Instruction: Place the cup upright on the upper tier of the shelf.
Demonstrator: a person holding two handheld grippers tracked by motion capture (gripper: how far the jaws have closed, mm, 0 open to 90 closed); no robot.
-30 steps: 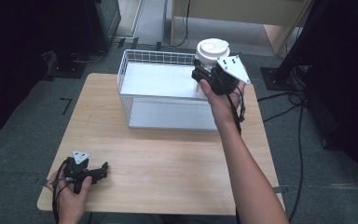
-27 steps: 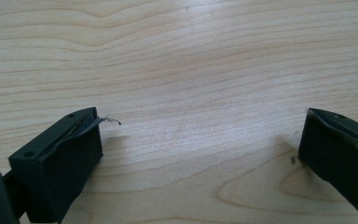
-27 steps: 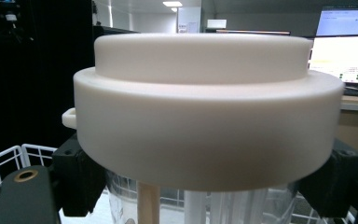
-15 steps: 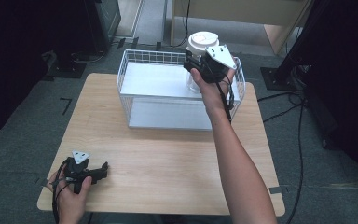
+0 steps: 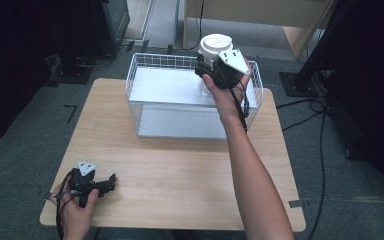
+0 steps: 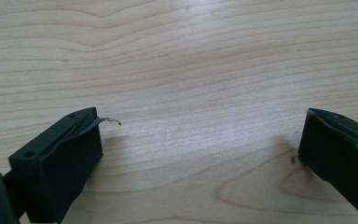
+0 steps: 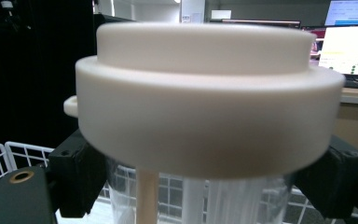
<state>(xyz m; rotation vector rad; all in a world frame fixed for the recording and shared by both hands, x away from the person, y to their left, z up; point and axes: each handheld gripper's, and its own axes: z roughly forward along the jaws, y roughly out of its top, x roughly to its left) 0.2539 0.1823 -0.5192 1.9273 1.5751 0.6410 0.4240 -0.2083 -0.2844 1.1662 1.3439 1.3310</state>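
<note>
The right claw [image 5: 211,75], clamped on the clear plastic cup with a white lid [image 5: 215,46], has carried it leftward over the white wire basket [image 5: 145,87], toward twelve o'clock, likely for lowering inside. The left claw [image 5: 111,180] rests gaping, empty, on the wooden surface [image 5: 180,165] at seven o'clock.

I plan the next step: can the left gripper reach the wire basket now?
Probably yes: the left gripper rests open at the table's near corner, bare wood lying between it and the wire basket.
</note>
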